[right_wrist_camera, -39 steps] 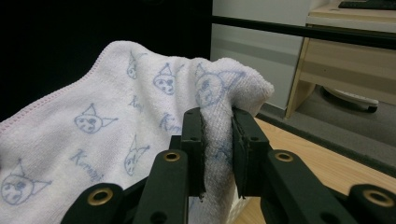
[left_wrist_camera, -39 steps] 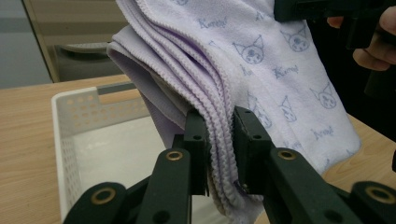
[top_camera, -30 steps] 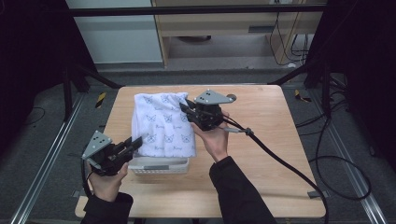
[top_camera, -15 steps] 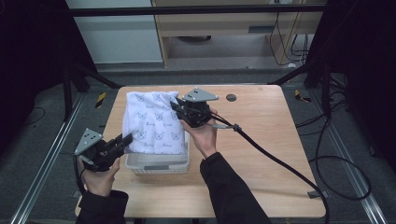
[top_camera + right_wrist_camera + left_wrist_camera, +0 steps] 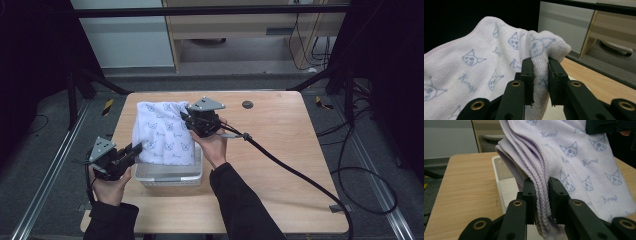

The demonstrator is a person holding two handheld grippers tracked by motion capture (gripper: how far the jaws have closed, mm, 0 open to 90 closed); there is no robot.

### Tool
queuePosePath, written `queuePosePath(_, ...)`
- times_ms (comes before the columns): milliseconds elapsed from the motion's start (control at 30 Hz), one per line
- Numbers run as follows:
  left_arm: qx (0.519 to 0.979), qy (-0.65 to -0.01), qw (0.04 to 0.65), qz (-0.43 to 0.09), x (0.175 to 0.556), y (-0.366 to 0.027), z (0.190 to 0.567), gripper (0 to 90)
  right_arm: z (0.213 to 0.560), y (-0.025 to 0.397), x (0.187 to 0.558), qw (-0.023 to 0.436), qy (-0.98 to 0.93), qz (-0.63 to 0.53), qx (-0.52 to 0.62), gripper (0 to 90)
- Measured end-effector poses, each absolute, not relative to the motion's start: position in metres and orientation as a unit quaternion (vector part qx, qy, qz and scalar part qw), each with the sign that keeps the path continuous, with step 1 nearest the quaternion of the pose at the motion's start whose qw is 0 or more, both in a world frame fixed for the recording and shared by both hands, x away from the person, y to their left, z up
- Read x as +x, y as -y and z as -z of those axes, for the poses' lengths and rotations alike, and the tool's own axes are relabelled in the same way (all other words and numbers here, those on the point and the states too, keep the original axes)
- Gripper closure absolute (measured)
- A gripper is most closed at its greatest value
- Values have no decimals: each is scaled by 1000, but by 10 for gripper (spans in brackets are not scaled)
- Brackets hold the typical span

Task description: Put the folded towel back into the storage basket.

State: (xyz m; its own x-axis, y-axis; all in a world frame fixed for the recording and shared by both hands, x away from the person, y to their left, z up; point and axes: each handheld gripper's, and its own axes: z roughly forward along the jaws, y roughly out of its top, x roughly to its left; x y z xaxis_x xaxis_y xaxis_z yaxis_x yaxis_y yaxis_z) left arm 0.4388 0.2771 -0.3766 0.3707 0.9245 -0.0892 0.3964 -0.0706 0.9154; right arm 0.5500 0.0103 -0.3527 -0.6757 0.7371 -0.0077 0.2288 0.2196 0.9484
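Lower left of the high view: the left gripper (image 5: 134, 148), held in the person's left hand (image 5: 111, 186), sits at the near-left edge of the pale lilac terry towel printed with small cat faces (image 5: 165, 131). In the left gripper view its jaws are narrowed onto a stack of folded hem layers (image 5: 541, 195), cloth pinched between the pads. The bite is on the outer rim of the folds. Risk as I judge it: with so many layers bunched there, an inner ply could slide free if the hand pulls sideways.

Centre of the high view: the towel hangs draped over and into a shallow white plastic basket (image 5: 170, 174), which stands on the light wooden table (image 5: 280, 150), left of centre. Only the basket's near wall and a perforated corner show. If both hands lift together and the cloth catches on that rim, the light basket may drag or tip.

Right of the towel: the right gripper (image 5: 186, 118), held in the right hand (image 5: 214, 145), pinches the upper-right corner. In the right gripper view its jaws are closed narrowly on a bunched corner (image 5: 541, 72) with a small puff above the tips. That grip is shallow; tension between the grippers could pop it out.

The thick black cable (image 5: 300, 175) trails across the table's right side; a wide swing may snag it.
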Motion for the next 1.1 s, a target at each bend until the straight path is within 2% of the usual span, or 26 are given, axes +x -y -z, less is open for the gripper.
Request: queuePosePath(1100, 719, -497, 419, -248, 455, -266, 416, 759, 412, -13, 565, 215, -764, -489, 363, 764)
